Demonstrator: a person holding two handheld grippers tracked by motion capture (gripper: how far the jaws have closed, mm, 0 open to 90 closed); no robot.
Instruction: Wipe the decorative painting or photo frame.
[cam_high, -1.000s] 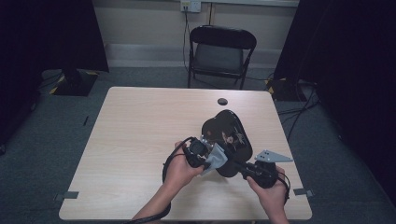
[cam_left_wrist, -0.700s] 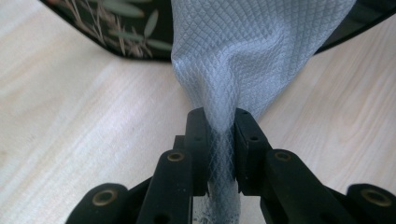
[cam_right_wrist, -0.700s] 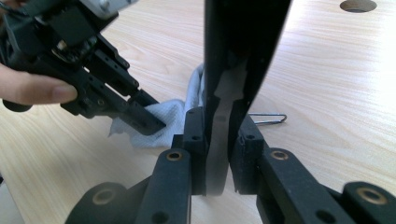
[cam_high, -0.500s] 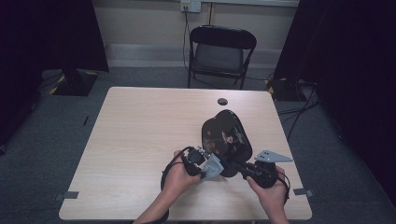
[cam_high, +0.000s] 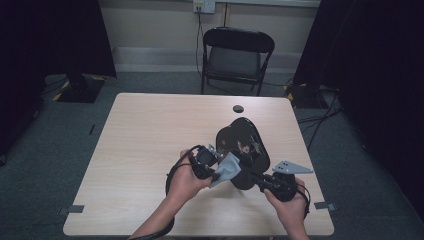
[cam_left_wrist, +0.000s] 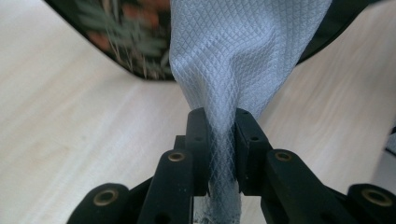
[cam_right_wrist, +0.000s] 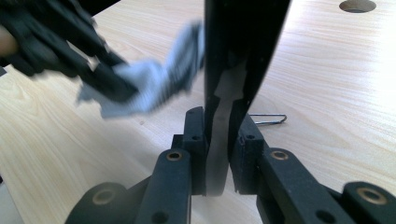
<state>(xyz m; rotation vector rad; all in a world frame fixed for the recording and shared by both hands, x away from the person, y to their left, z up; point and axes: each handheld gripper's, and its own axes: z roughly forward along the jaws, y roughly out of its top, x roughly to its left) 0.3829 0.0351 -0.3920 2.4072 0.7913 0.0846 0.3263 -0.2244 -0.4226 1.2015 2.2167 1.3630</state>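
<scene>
Two grippers work together: the left gripper (cam_left_wrist: 219, 140), clamped on a pale grey cloth (cam_left_wrist: 243, 51), presses it against the near left face of the black decorated tray (cam_high: 243, 145), whose lower edge the right gripper (cam_right_wrist: 218, 140) grips, holding it tilted above the table (cam_high: 140, 150).

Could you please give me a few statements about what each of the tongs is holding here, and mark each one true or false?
1. The left tongs are shut on a pale grey cloth. True.
2. The right tongs are open and hold nothing. False: they are shut on the edge of the black tray.
3. The black tray lies flat on the table. False: it is held tilted, with one end raised.
4. The cloth touches the tray's surface. True.
5. A folding chair stands beyond the table's far edge. True.
6. The tray is plain white. False: it is black with a floral pattern.
</scene>
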